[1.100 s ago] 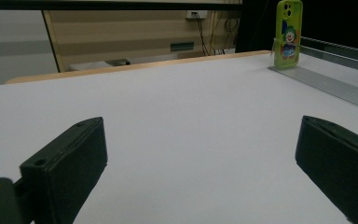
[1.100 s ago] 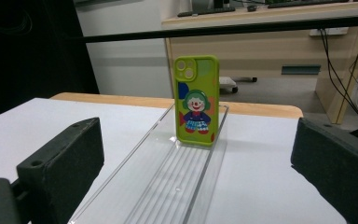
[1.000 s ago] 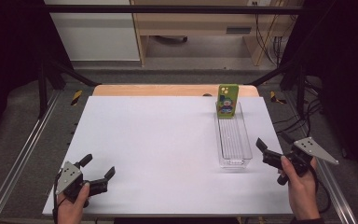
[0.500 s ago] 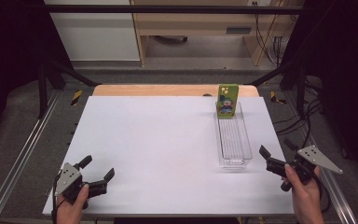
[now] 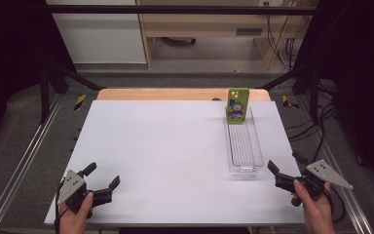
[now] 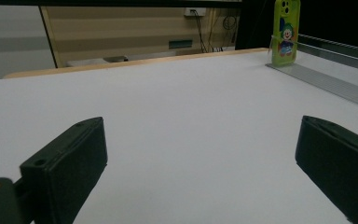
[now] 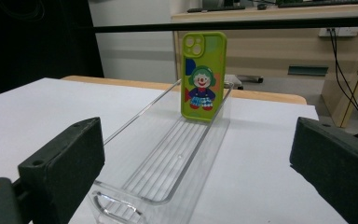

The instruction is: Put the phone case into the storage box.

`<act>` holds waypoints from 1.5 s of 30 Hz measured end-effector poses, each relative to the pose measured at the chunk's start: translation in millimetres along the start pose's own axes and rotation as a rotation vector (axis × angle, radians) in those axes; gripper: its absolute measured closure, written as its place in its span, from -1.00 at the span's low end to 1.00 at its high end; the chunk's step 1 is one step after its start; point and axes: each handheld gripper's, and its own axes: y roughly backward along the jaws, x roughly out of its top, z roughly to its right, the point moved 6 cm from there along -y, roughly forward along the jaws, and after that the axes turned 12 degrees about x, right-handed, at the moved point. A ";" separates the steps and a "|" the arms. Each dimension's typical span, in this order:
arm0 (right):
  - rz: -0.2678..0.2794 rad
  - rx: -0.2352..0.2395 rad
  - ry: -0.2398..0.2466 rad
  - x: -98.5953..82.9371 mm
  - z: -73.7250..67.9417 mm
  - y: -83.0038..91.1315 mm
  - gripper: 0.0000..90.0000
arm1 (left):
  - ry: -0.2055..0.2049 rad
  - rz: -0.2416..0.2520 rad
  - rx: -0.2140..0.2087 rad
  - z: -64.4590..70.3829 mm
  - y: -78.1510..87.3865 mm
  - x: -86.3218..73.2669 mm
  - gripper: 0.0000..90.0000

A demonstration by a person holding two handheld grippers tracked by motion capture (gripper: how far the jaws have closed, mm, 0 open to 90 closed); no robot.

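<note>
1. A person sits at a white table [image 5: 165, 146] holding a two-jaw gripper in each hand, both low at the near edge.

2. The left gripper [image 5: 101, 181] rests at the near left corner of the table. Its jaws stand wide apart with nothing between them, and its own view looks across bare white surface.

3. The right gripper [image 5: 283, 168] is at the near right edge, just beside the near end of a clear plastic tray [image 5: 258, 151]. Its jaws are also spread wide and hold nothing.

4. A green phone case [image 5: 237, 105] printed with a cartoon clown stands upright at the far end of the tray, leaning against its far wall. It is well apart from both grippers.

5. The case's long axis runs vertically, camera cut-out at the top. Its printed back faces the person, as the right gripper view [image 7: 203, 70] shows head-on.

6. The tray is long and narrow, its long axis running from the person toward the far side of the table, on the right half.

7. Judging from the layout, the work is at its very start: no gripper has reached the case yet, and the right gripper, aimed along the tray, seems about to approach.

8. The next move likely calls for the right gripper to travel forward above the tray and close on the case's thin side edges without tipping it.
</note>
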 end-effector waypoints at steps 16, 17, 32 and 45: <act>-0.014 0.044 0.040 -15.2 -16.4 -7.5 -0.92 | -0.003 0.001 -0.002 0.6 -0.5 -0.2 -0.96; -0.012 0.045 0.042 -15.7 -17.1 -7.9 -0.92 | -0.004 0.002 -0.001 0.6 -0.4 -0.2 -0.96; -0.038 0.069 0.050 -27.1 -24.5 -16.7 -0.92 | -0.004 0.009 -0.002 -0.2 0.1 0.2 -0.96; -0.060 0.088 0.045 -37.7 -30.6 -24.6 -0.93 | 0.000 0.014 -0.005 -1.0 0.7 0.6 -0.96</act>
